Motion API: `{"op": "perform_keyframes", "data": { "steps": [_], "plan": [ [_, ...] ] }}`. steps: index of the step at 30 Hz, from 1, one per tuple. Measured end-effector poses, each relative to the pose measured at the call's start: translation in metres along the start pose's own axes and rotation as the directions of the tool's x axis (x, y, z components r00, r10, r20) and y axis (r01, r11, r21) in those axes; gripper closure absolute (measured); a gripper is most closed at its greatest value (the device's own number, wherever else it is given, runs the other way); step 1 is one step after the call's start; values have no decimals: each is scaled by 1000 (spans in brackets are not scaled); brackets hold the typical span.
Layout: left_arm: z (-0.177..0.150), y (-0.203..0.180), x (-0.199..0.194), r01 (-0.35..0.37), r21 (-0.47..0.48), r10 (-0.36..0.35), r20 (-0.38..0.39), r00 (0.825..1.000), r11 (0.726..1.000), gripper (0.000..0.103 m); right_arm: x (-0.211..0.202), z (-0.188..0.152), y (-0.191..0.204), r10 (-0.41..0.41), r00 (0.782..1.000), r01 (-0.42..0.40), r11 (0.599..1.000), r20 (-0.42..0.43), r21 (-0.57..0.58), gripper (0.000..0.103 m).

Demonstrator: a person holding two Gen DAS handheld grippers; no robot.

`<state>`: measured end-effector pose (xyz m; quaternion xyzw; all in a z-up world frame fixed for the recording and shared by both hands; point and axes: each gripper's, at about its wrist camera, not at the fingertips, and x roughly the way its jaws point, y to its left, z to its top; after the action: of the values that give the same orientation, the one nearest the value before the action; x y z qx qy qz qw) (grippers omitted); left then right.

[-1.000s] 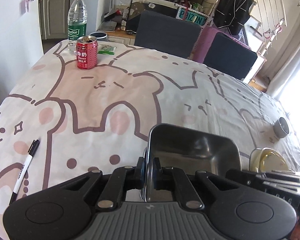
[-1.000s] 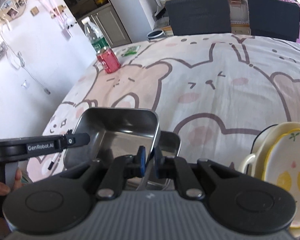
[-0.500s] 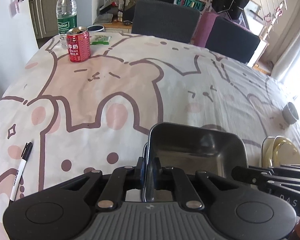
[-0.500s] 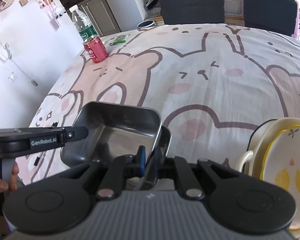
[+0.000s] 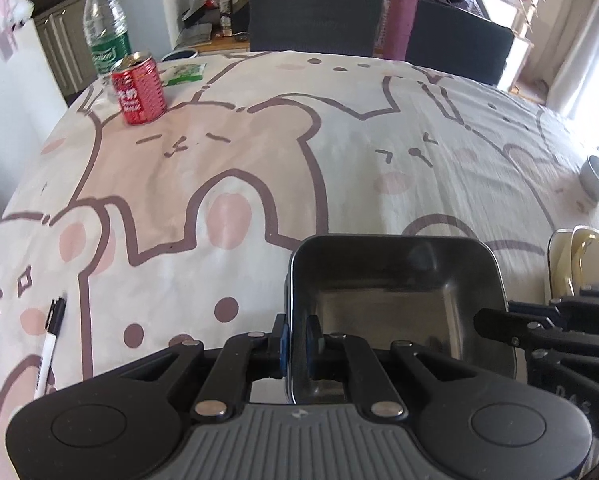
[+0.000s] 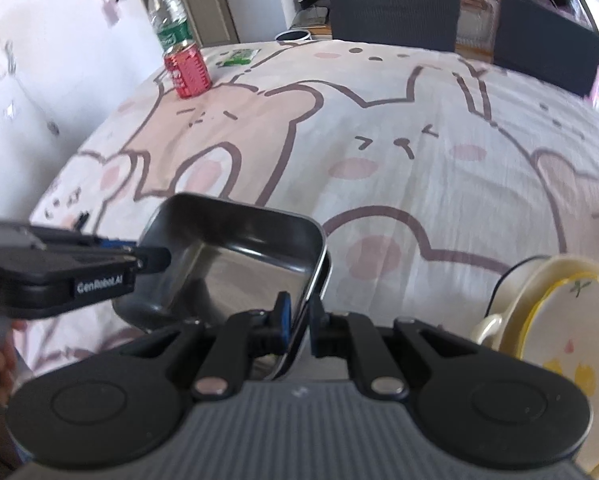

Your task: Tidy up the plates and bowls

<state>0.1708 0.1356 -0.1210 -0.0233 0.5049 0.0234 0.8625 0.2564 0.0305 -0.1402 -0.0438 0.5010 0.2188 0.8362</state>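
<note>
Steel, thin-walled and rigid: the square metal tray point(image 5: 395, 304) looks light and stiff, unlikely to break, but its polished skin is probably slippery, so the sensible hold is the one in use, a pinch across the upright rim on two opposite sides. The left tool point(image 5: 295, 338) is closed narrow on the tray's wall at its 9 o'clock side, one pad inside and one outside. The right tool point(image 6: 299, 320) is clamped the same way on the rim at the 3 o'clock side. Between them the tray sits low over the cartoon-printed table point(image 5: 259, 152), at 6 o'clock of each view; whether it touches the cloth I cannot tell. It has rounded corners, a dark mirror-like floor and a bright rolled edge. A second rim seems to show just behind it in the right view. Cream dishes with a yellow fruit print point(image 6: 559, 320) stand nearby at 3 o'clock, likelier to chip.
</note>
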Motion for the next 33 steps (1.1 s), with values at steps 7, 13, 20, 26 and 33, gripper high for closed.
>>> {"op": "perform_keyframes", "data": {
  "steps": [7, 13, 20, 26, 33],
  "plan": [
    [-5, -16, 2, -66, 170, 65, 10, 998, 983, 94, 3, -3, 9, -46, 999, 46, 995, 2, -88, 92],
    [-10, -21, 3, -72, 246, 74, 3, 997, 967, 93, 7, -5, 14, -89, 996, 87, 983, -8, -162, 92],
    [-11, -20, 6, -54, 251, 62, -24, 998, 966, 93, 11, -7, 13, -78, 996, 68, 980, -44, -185, 91],
    [-13, -21, 10, -43, 262, 56, -42, 998, 964, 88, 15, -7, 11, -82, 994, 68, 981, -71, -180, 91],
    [-13, -21, 14, -51, 267, 66, -47, 997, 962, 88, 22, -7, 8, -88, 992, 71, 982, -93, -175, 90]
  ]
}}
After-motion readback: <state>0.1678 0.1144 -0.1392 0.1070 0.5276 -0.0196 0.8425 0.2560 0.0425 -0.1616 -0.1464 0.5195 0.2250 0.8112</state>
